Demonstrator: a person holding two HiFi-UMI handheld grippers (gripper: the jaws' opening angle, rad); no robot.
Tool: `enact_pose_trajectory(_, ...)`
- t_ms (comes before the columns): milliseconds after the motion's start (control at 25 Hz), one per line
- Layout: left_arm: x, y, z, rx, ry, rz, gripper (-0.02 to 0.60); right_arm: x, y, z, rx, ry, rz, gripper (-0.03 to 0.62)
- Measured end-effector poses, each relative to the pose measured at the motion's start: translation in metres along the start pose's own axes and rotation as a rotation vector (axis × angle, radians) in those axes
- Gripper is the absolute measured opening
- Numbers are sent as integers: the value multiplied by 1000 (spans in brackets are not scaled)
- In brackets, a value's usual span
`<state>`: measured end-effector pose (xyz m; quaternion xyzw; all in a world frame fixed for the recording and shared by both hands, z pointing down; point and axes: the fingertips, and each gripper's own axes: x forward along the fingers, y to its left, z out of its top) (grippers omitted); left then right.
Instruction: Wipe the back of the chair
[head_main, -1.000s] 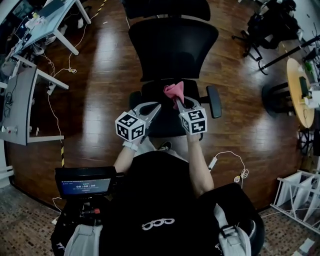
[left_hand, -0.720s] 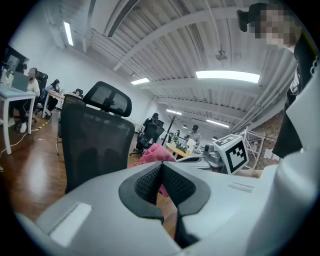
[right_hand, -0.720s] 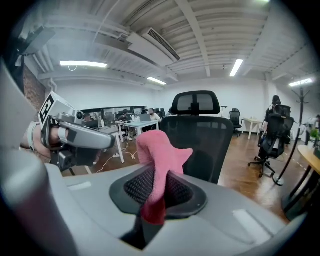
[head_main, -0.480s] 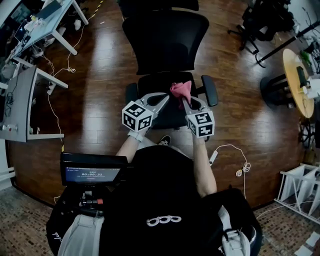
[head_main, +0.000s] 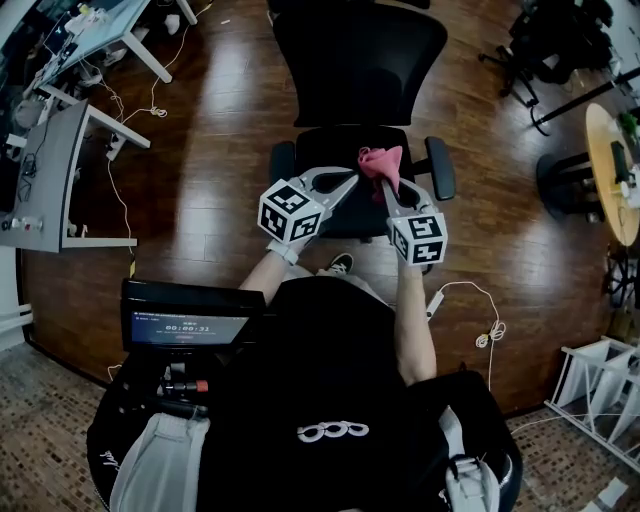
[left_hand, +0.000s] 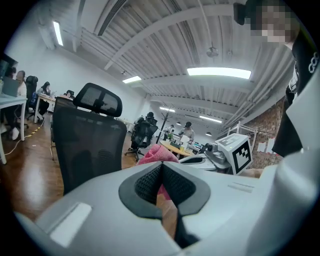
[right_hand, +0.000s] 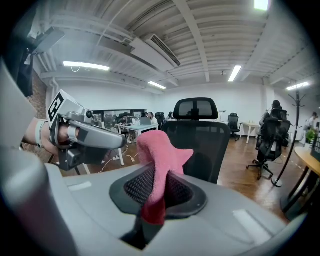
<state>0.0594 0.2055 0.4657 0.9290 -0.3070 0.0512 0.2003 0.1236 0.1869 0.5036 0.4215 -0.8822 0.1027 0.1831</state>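
Pink cloth (right_hand: 159, 150) stands pinched in the right tool (head_main: 386, 186), a tuft left free, likely for wiping. Beside it the left tool (head_main: 353, 178) is clenched on nothing. Both hover over the seat (head_main: 320, 150); the chair back (head_main: 360, 60) stands ahead, not yet touched.

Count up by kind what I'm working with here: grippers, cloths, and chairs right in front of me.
grey two-jaw grippers: 2, the left gripper and the right gripper
pink fabric cloth: 1
black mesh-backed office chair: 1
Total: 4
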Motion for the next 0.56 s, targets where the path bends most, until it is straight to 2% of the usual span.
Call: enact_pose_trajectory(560, 7, 6, 1, 8, -11, 8, -11, 3, -13, -4, 8, -7, -12, 43)
